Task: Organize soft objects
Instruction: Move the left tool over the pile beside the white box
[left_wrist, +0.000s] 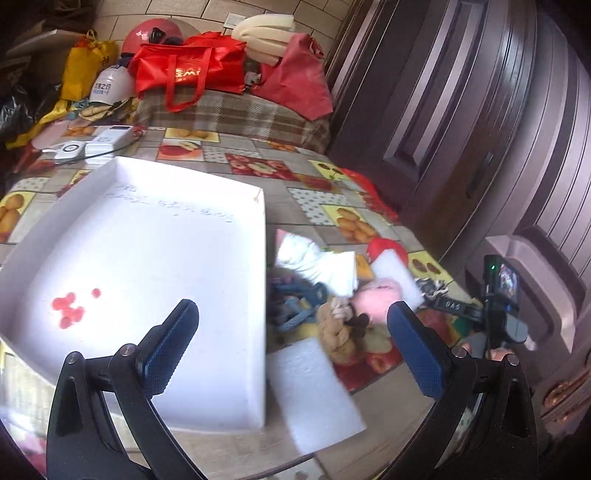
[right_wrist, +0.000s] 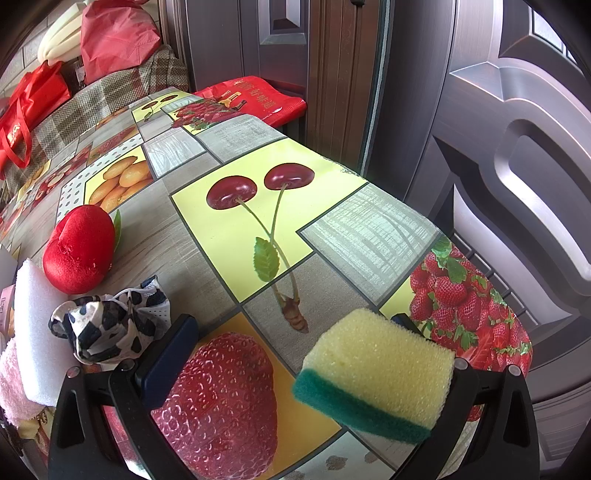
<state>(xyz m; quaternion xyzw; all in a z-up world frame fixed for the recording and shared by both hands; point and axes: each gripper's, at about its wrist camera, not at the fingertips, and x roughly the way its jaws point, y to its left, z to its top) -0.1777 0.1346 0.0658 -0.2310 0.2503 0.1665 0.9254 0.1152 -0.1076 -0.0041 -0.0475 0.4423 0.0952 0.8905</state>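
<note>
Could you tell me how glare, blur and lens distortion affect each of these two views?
Left wrist view: the white tray is washed out by glare, the foam sheet and soft pile beside it are smeared, and the edges darken. Right wrist view: sharper and evenly lit; the yellow sponge and red plush are crisp, though the fisheye bows the tablecloth and door.

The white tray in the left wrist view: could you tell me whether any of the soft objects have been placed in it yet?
No, the white tray holds only a few small red dots, while the soft objects lie on the table beside it.
</note>
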